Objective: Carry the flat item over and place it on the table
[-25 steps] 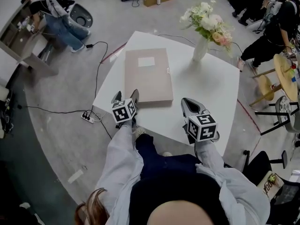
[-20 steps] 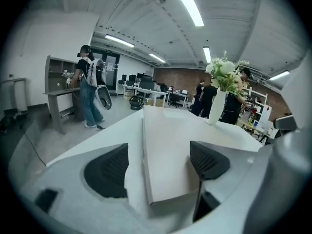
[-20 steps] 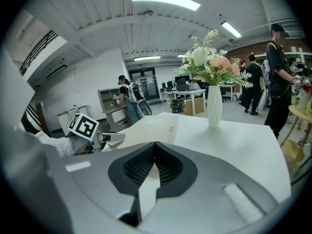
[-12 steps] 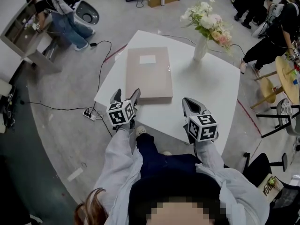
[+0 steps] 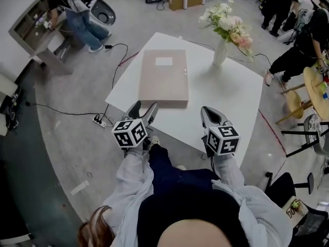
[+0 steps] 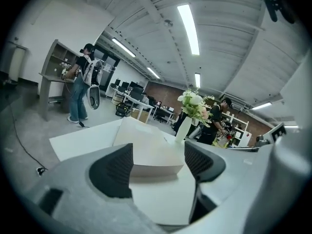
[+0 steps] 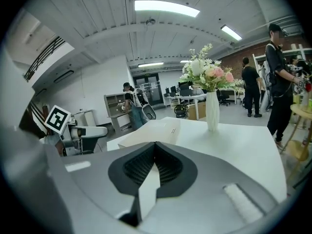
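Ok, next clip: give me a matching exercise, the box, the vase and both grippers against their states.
Things:
1. flat box
2. vase of flowers
3. left gripper
4. right gripper

States:
A. jaws together
B. lying flat on the table
C. jaws apart
D. standing upright on the table

Pairs: 1-B, 2-D, 3-C, 4-A.

Note: the left gripper's jaws have just been closing a little, with nothing between them.
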A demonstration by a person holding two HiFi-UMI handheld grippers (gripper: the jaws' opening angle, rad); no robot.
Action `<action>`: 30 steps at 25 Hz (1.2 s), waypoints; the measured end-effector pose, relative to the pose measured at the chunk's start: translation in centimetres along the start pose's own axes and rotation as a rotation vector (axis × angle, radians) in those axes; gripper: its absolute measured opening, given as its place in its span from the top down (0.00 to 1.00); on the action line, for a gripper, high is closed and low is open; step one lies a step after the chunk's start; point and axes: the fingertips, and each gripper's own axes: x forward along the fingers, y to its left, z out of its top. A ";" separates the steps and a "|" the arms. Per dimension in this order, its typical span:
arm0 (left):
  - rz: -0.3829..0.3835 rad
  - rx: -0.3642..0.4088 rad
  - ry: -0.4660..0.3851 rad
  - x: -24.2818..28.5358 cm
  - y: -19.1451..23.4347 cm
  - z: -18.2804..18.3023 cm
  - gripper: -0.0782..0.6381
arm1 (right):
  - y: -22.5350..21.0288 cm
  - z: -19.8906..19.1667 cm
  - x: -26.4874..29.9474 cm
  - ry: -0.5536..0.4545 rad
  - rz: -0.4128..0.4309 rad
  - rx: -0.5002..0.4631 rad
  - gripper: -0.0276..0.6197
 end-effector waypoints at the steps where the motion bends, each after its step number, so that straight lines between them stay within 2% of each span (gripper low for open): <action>1: -0.008 0.003 -0.007 -0.6 -0.7 0.0 0.45 | 0.1 0.0 -0.4 -0.005 0.004 0.000 0.94; 7: -0.031 0.044 -0.059 -4.2 -4.1 0.0 0.53 | 0.7 -0.8 -2.7 -0.016 0.022 -0.005 0.94; 13: 0.018 0.130 -0.103 -7.2 -5.7 -1.3 0.69 | 1.4 -1.3 -4.8 -0.045 0.014 -0.076 0.94; 22: 0.047 0.145 -0.120 -9.6 -6.3 -3.7 0.89 | 1.5 -3.0 -6.6 -0.045 0.011 -0.068 0.94; 30: 0.053 0.172 -0.081 -10.1 -6.4 -4.7 0.90 | 2.3 -3.9 -6.8 -0.030 0.035 -0.079 0.94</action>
